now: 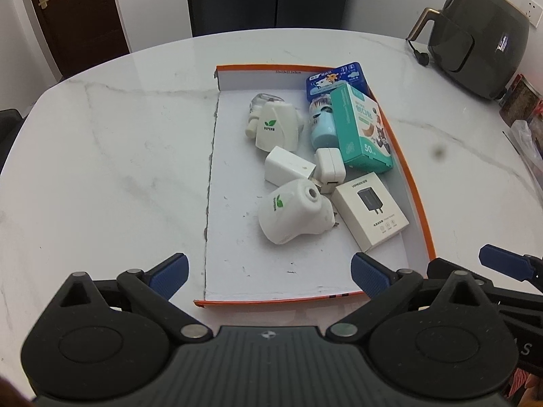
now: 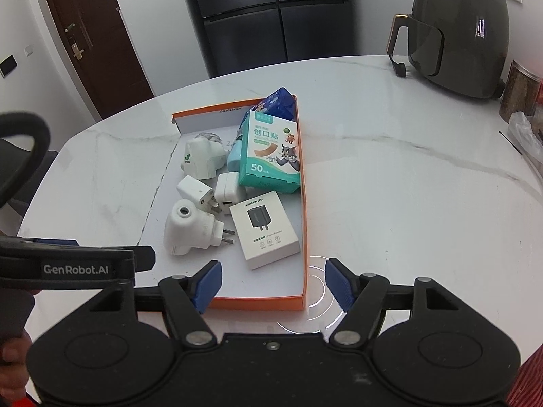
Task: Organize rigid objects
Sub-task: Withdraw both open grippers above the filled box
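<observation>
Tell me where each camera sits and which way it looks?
Left wrist: on the left gripper, looking down at the tray from its near edge; its open blue fingers show, and the right gripper beside it.
Right wrist: on the right gripper, looking down over the tray's near right corner; its open fingers show, and the left gripper.
Shared: tray, charger box, plaster box, table, air fryer.
</observation>
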Motion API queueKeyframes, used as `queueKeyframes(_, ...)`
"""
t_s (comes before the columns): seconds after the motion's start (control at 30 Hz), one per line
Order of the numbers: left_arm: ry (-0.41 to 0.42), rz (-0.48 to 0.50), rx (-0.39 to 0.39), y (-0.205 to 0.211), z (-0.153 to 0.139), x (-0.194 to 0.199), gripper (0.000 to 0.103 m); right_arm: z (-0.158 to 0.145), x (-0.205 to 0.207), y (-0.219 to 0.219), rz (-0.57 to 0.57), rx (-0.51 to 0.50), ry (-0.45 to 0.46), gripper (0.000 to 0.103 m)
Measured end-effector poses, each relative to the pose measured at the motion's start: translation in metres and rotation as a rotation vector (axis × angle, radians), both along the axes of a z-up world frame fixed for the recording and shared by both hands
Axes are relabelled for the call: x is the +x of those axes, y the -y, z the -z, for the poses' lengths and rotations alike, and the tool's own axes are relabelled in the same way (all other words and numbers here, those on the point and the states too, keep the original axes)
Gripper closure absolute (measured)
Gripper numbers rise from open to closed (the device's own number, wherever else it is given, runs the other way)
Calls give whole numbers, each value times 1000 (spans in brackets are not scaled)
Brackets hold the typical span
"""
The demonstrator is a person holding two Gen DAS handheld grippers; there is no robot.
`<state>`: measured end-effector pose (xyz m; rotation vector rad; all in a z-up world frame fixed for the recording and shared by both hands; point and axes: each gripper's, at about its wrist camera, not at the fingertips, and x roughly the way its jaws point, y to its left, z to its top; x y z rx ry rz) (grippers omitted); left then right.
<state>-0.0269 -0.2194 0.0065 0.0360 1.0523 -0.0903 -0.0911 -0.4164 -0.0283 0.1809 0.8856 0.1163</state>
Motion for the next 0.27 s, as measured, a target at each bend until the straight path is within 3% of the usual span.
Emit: queueKeyframes(0.27, 4, 6, -5, 2, 1, -2, 0, 2, -3, 0, 1, -2, -3, 23)
